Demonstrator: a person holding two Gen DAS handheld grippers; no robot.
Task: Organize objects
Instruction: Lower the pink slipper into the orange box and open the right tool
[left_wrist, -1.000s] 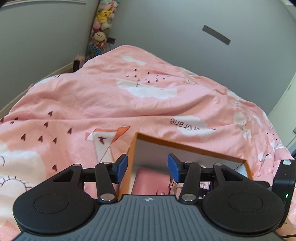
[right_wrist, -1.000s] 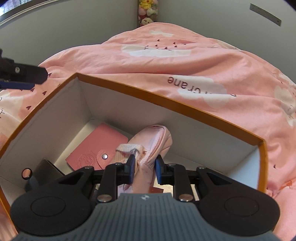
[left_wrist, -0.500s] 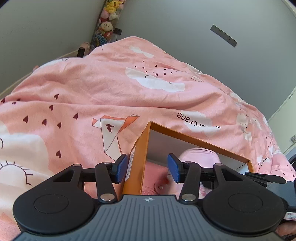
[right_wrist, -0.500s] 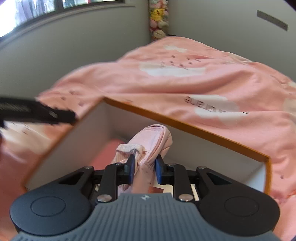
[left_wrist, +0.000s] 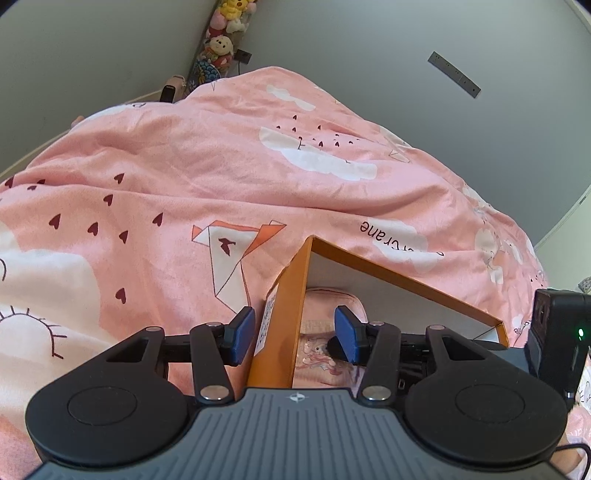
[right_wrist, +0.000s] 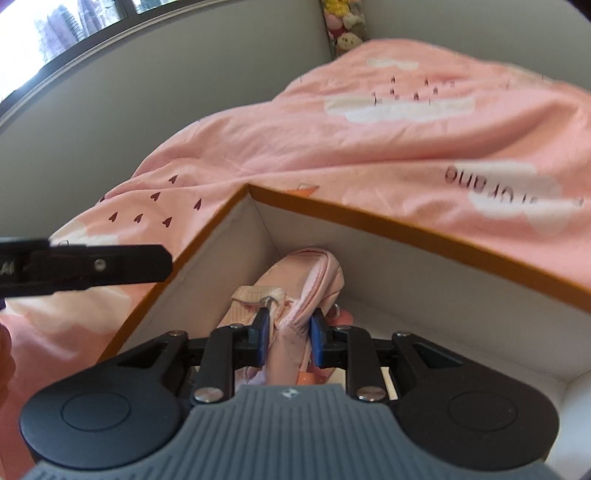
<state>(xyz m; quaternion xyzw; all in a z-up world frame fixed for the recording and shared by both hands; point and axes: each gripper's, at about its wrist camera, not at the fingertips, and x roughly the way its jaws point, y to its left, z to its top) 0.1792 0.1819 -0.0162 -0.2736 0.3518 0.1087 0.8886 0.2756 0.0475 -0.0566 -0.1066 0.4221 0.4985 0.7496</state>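
An orange box (right_wrist: 406, 229) with white inner walls sits on the pink duvet. My right gripper (right_wrist: 288, 332) is shut on a pale pink fabric pouch (right_wrist: 306, 273), which hangs inside the box near its far left corner. In the left wrist view the box's left wall (left_wrist: 291, 295) stands between the blue pads of my left gripper (left_wrist: 293, 334). The jaws are open and straddle the wall, and the right pad does not touch it. The pouch (left_wrist: 332, 299) shows behind that wall. One left finger (right_wrist: 92, 266) reaches in from the left beside the box.
The pink duvet (left_wrist: 184, 177) with clouds and hearts covers the whole bed around the box. Plush toys (left_wrist: 221, 40) are stacked in the far wall corner. A window (right_wrist: 55, 26) runs along the left wall. The right gripper's black body (left_wrist: 557, 332) sits at the box's right end.
The right gripper carried the pouch leftward inside the box, toward its left corner. The left gripper sank a little and rolled, and now has the box's left wall between its jaws.
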